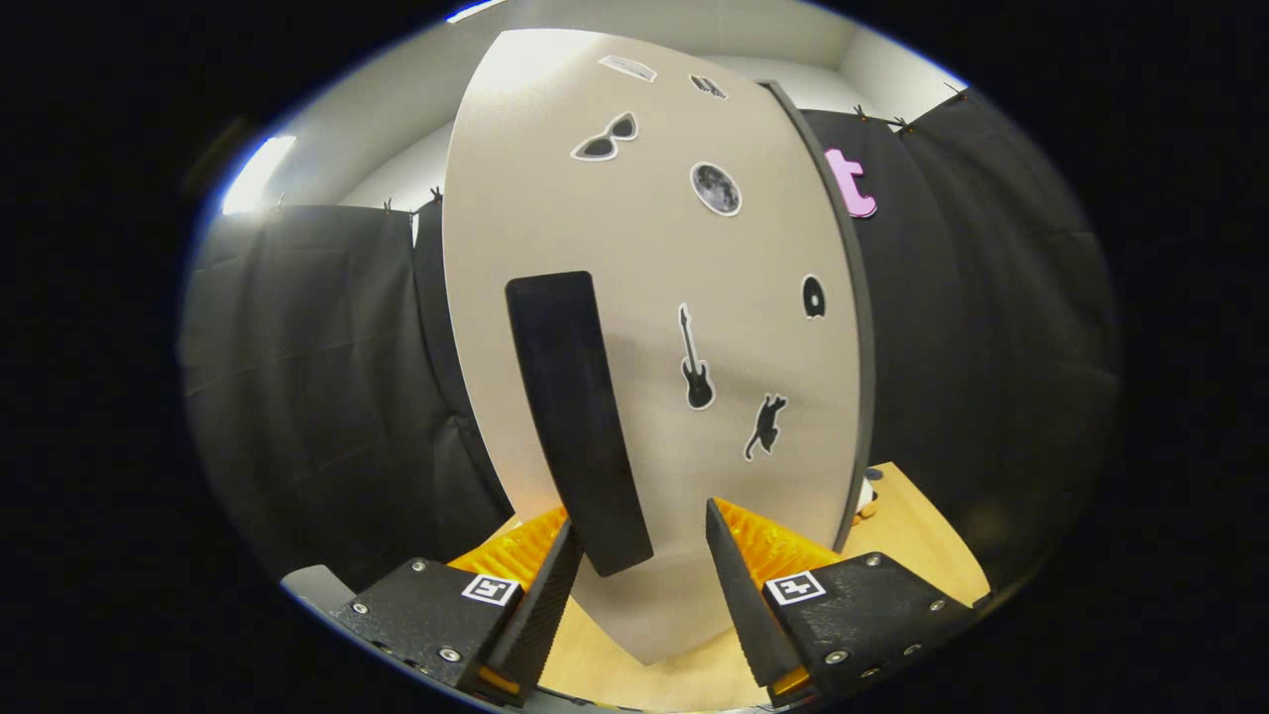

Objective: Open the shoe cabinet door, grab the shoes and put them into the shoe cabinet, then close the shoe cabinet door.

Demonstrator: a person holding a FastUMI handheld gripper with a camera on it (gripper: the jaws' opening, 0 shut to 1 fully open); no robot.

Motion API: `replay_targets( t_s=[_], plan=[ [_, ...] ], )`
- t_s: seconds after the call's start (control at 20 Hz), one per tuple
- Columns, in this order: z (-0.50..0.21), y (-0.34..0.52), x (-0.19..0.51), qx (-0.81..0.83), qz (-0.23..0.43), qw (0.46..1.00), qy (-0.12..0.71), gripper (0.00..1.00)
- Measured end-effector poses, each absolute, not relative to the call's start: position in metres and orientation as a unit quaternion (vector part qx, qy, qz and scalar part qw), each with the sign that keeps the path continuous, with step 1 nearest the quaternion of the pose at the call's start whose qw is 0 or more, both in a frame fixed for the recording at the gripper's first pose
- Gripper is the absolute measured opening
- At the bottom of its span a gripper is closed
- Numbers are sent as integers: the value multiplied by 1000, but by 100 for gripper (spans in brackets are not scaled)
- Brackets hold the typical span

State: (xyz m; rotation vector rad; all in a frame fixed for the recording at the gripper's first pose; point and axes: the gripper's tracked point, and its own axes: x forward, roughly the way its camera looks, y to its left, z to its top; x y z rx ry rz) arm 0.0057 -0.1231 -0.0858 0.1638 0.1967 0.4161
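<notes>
The shoe cabinet door (654, 297) stands upright right in front of me, a pale beige panel with several small stickers. A long black handle (575, 416) runs down its left half. My gripper (641, 555) is open at the door's lower part, and the handle's bottom end lies between the fingers. The left finger (550, 585) is close beside the handle. The right finger (739, 585) stands apart from it, over bare door panel. Past the door's right edge a small white and tan object (867, 496) peeks out, too hidden to identify.
The cabinet stands on a light wooden surface (922, 540) that continues under my fingers. Black cloth walls (317, 377) close the booth on both sides. The door's dark right edge (861, 347) curves down to the wood.
</notes>
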Motion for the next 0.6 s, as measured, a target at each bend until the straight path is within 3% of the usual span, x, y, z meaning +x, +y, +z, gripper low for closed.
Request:
replay_targets(
  t_s=[0.6],
  plan=[
    [-83,-74,57,41,211,975,64,90]
  ],
)
